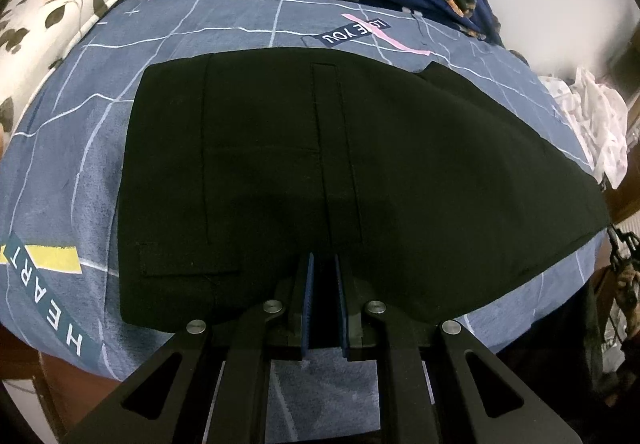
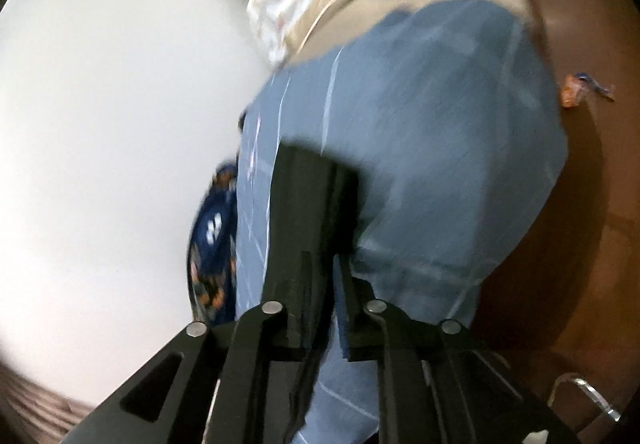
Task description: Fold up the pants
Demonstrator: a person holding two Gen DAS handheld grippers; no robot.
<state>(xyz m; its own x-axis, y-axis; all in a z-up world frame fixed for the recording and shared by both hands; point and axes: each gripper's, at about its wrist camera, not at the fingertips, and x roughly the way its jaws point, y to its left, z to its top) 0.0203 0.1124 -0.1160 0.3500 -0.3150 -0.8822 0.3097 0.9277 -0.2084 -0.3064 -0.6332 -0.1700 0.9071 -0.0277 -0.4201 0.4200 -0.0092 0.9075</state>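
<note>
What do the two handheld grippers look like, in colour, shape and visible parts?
The left gripper and the right gripper look alike: matte black bodies with angular linkage bars that have long cut-out slots and round silver pivot pins. The left gripper has two narrow fingers lined with blue ridged pads. No cables, markings or sleeves are visible.

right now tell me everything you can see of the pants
The pants are black, a smooth woven-looking cloth, lying flat on the blue bedsheet. Stitched seams and a pocket outline show. One part tapers off to the right. The left gripper sits at the near edge, its fingers nearly closed; whether they pinch the cloth is unclear.
</note>
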